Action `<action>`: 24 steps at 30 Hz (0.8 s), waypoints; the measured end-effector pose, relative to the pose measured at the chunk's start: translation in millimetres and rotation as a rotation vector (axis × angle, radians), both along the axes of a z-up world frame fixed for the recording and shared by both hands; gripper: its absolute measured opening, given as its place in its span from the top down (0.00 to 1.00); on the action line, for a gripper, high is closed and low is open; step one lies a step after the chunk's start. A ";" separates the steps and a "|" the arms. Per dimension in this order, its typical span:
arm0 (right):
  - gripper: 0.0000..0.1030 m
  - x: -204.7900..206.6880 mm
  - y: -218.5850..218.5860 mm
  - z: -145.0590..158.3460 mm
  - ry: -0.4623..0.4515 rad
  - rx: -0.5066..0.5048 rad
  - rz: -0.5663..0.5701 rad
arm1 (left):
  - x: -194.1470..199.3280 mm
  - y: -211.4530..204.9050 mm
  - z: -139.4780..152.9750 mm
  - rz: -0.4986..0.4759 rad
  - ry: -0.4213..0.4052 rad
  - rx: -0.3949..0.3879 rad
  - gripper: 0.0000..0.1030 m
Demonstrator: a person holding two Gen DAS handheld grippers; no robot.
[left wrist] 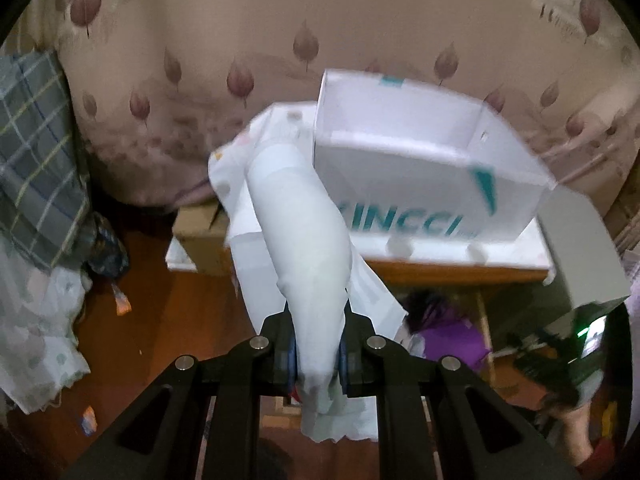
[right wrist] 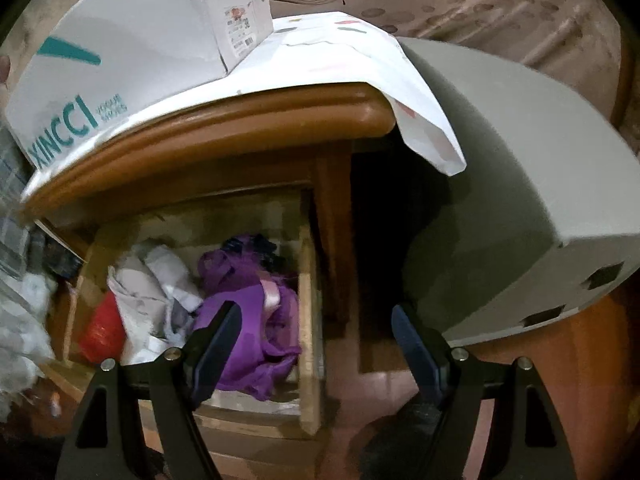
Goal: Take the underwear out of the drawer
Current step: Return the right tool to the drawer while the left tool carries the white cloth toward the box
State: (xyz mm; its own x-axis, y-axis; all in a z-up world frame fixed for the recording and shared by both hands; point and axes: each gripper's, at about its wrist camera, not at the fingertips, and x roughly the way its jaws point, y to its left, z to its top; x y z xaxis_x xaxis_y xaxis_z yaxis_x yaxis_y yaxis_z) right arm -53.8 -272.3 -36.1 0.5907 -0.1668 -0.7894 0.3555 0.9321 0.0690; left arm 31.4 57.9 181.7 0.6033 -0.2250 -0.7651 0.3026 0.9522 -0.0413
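left wrist view: the left tongs (left wrist: 318,354) are clamped on a pale white-blue piece of underwear (left wrist: 308,256), which hangs bunched between the blue pads and stretches up and away toward the white box (left wrist: 404,168). that box, with teal lettering, sits on a white sheet (left wrist: 256,148) on top of the wooden nightstand (left wrist: 460,272). below the box the open drawer (left wrist: 486,320) shows purple cloth (left wrist: 448,338). the right tongs (left wrist: 568,348) appear blurred, to the right of the box and lower. a plaid cloth (left wrist: 36,152) hangs far left of the box.

right wrist view: the right tongs (right wrist: 316,344) stand wide with nothing between them, just above the open drawer (right wrist: 306,320). the drawer sits under the nightstand's top (right wrist: 248,128), below the white box (right wrist: 120,52). inside lie purple underwear (right wrist: 248,320), white and grey garments (right wrist: 156,292) to its left, and something red (right wrist: 102,330) further left. a grey curved panel (right wrist: 520,184) stands right of the nightstand.
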 end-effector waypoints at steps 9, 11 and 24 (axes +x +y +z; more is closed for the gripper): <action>0.23 3.7 13.5 -0.2 0.023 -0.046 0.056 | 14.3 -23.0 142.8 -0.041 -0.243 -0.016 0.87; 0.23 3.8 12.9 0.4 0.023 -0.041 0.056 | 25.5 -36.6 166.3 -0.056 -0.287 -0.020 0.87; 0.23 -2.4 -1.0 2.7 0.003 0.003 0.009 | 153.5 -117.9 111.8 -0.077 -0.146 0.111 0.87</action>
